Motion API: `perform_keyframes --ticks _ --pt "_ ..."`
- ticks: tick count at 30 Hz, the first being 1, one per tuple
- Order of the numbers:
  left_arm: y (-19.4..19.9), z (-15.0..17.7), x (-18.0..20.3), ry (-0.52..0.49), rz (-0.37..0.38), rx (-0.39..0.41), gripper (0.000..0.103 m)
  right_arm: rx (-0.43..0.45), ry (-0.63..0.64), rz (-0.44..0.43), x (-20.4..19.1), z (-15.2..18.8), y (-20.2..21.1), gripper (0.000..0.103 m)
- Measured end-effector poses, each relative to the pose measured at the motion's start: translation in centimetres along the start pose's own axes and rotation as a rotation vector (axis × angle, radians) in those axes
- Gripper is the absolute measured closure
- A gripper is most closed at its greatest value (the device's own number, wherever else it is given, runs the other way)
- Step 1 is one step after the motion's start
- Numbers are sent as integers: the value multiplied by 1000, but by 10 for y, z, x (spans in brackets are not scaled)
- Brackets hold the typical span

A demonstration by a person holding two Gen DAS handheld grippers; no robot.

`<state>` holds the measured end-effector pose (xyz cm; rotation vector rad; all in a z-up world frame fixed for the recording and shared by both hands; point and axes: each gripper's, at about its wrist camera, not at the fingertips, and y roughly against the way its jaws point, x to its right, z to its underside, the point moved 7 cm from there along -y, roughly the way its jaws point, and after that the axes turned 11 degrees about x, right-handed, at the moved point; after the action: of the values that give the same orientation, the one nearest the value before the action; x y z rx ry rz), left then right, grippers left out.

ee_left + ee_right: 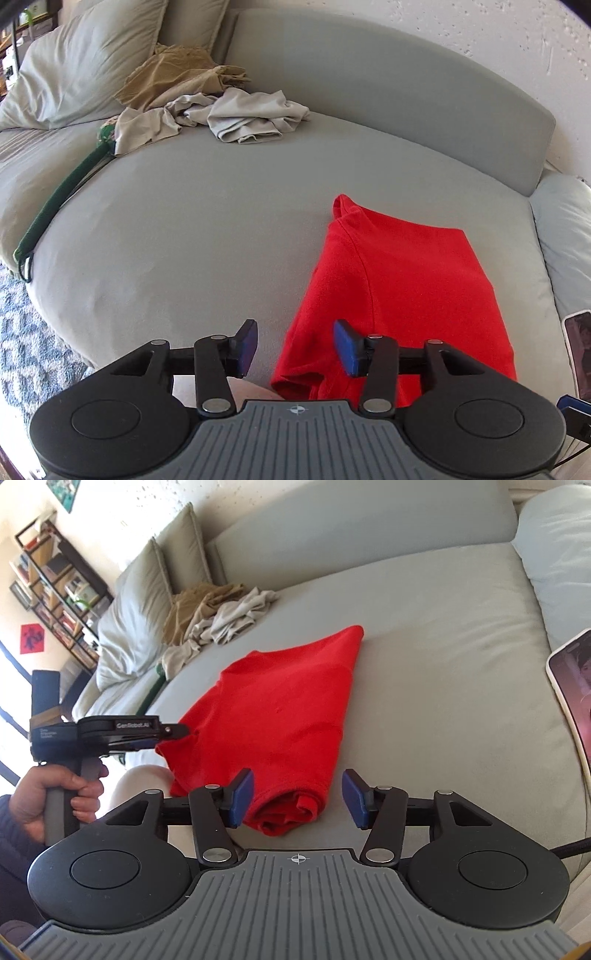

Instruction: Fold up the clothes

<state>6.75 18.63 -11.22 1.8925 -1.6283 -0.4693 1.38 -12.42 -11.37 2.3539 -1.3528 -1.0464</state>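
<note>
A red shirt (399, 284) lies partly folded on the grey sofa seat (184, 229); it also shows in the right wrist view (280, 716). My left gripper (295, 347) is open and empty, just above the shirt's near left corner. In the right wrist view the left gripper (177, 733) reaches in from the left, at the shirt's left edge. My right gripper (297, 799) is open, with the shirt's rolled near end between its fingers, not clamped.
A pile of beige and tan clothes (207, 107) lies at the back of the seat near grey pillows (81, 62). A green strap (62, 199) lies at the seat's left edge. A phone (572, 694) stands to the right. A patterned rug (26, 339) is below left.
</note>
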Motion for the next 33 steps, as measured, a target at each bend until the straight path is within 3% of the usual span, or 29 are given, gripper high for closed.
perform_keyframes --ticks 2,3,4,6,8,12,16,18,21,23,27,33 --pt "12 -7 3 20 20 73 69 27 82 5 -8 -4 -2 59" --pt "16 -10 10 21 65 100 88 41 123 8 -12 -6 -3 73" --pt "18 -11 19 10 123 110 98 48 169 12 -17 -8 -6 78" --pt "13 -7 42 -49 196 80 97 31 264 23 -30 -9 -21 81" --pt "1 3 53 -89 177 31 97 10 323 34 -41 -11 -40 80" --pt "-25 23 45 -44 74 -63 94 -12 409 64 -53 -10 -72 78" --pt "-26 26 31 15 92 -74 87 -63 492 104 -42 12 -91 70" --pt "-23 30 21 49 100 -89 86 -48 522 93 -39 19 -84 69" --pt "-17 38 11 73 109 -112 88 -93 535 87 -33 31 -65 65" --pt "-7 38 7 49 96 -110 90 -113 515 89 -26 36 -51 62" --pt "17 32 0 58 109 -92 91 -182 358 117 -3 33 -24 60" --pt "27 3 27 45 218 -17 92 -66 244 84 -3 -4 -12 61"
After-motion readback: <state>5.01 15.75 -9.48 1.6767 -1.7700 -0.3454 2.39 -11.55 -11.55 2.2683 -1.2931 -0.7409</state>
